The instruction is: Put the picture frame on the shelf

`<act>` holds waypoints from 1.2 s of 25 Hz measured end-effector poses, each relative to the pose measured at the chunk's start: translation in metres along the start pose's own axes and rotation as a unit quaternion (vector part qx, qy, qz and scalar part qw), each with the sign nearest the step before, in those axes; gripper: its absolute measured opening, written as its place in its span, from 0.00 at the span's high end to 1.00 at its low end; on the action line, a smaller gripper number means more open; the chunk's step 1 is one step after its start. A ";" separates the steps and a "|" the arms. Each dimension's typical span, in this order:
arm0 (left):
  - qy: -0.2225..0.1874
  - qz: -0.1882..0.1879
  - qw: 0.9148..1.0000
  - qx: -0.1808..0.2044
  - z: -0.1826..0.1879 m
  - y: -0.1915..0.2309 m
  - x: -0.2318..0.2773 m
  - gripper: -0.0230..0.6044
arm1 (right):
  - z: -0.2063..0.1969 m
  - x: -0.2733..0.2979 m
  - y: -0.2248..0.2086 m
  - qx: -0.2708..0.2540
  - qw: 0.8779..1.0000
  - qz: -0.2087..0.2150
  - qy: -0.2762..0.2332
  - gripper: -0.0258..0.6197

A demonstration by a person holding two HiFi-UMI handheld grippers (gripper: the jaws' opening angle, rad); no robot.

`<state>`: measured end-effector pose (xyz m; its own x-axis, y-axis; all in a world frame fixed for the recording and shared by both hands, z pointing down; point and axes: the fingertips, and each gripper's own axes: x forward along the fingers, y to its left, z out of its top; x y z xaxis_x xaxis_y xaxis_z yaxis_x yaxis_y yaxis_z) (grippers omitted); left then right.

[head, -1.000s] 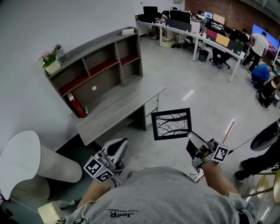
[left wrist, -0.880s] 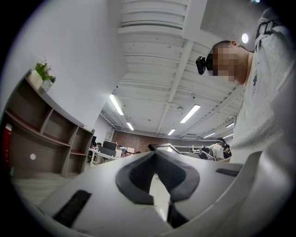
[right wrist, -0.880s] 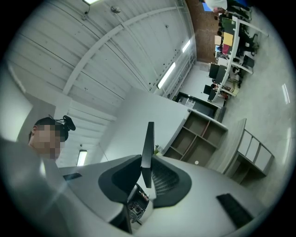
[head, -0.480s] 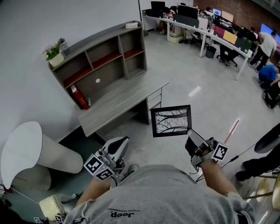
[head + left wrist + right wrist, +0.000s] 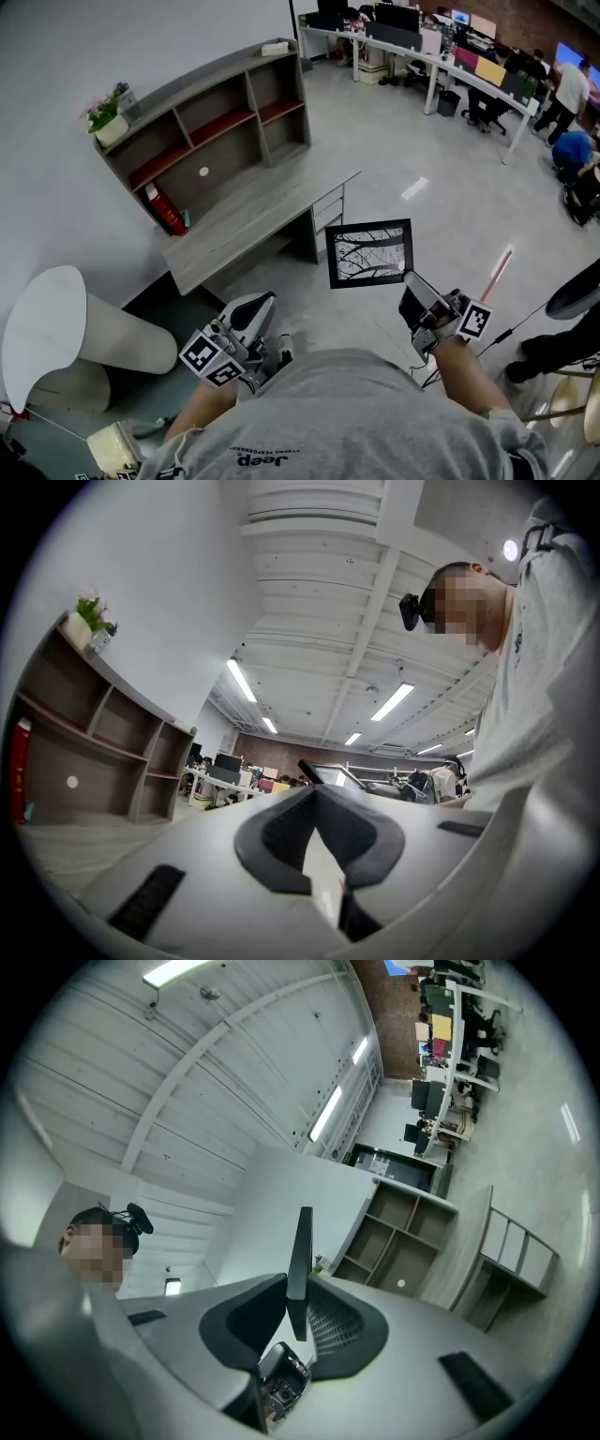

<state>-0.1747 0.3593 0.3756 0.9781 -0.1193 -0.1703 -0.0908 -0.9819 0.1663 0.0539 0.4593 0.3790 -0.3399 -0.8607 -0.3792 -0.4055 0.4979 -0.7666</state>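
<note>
The black picture frame (image 5: 370, 253), with a branch drawing in it, hangs in the air in front of me. My right gripper (image 5: 410, 283) is shut on its lower right corner. In the right gripper view the frame (image 5: 299, 1260) stands edge-on between the two pads. The grey shelf (image 5: 211, 122) sits on a grey desk (image 5: 253, 220) against the wall, ahead and to the left of the frame. My left gripper (image 5: 255, 314) is low at the left, shut with nothing in it, its pads meeting at the tips (image 5: 316, 797).
On top of the shelf are a potted plant (image 5: 110, 120) and a small white box (image 5: 275, 47). A red folder (image 5: 165, 211) leans in a lower compartment. A white round chair (image 5: 56, 328) stands at the left. Office desks (image 5: 450, 56) with people are at the back right.
The frame has drifted slightly up and forward in my right gripper's grip. The left gripper has hardly moved.
</note>
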 end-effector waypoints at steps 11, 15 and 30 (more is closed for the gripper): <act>-0.003 -0.026 1.000 -0.017 -0.012 0.101 0.032 0.95 | 0.018 0.080 -0.058 -0.016 1.000 -0.001 -0.002 0.83; -0.003 -0.053 0.999 -0.014 0.001 0.179 0.057 0.95 | 0.027 0.139 -0.091 -0.022 1.000 -0.007 -0.019 0.83; -0.006 -0.103 0.994 -0.024 0.047 0.407 0.097 0.95 | 0.060 0.330 -0.203 -0.031 0.997 -0.054 -0.044 0.83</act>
<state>-0.1254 -0.0592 0.3808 0.9729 0.0818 -0.2164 0.1205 -0.9777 0.1719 0.0749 0.0673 0.3788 -0.2169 -0.9141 -0.3427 -0.4890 0.4056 -0.7723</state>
